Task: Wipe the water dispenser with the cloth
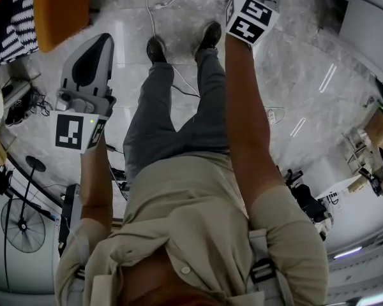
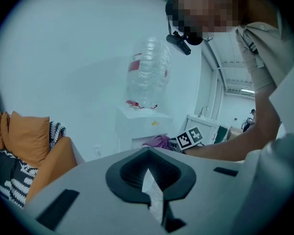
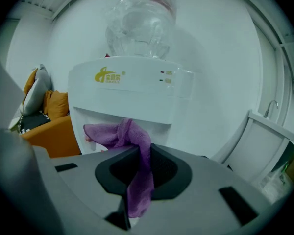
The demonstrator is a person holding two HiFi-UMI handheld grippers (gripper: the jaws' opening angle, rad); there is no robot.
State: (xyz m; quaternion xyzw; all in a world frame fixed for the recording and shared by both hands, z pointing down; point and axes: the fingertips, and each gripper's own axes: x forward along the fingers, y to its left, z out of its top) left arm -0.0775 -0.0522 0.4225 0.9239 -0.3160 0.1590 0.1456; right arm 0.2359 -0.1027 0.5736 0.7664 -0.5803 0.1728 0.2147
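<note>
Clamped on the cloth (image 3: 121,133), the right claw (image 3: 137,182) has its jaws pressed onto a purple fold, with a tail hanging down between them and a bunched end sticking out ahead. That bunch reaches into the tap recess of the water dispenser (image 3: 137,89), which stands straight ahead of the claw and close. Whether the cloth actually touches the white front I cannot tell. The dispenser's long axis is upright, its clear bottle (image 3: 142,18) above the claw's line, so wiping strokes would likely run up and down or across that face. An orange sofa (image 3: 54,129) sits off to the claw's left. The left claw (image 2: 149,180) is well back, its jaws almost together on nothing; the right hand is nearer.
</note>
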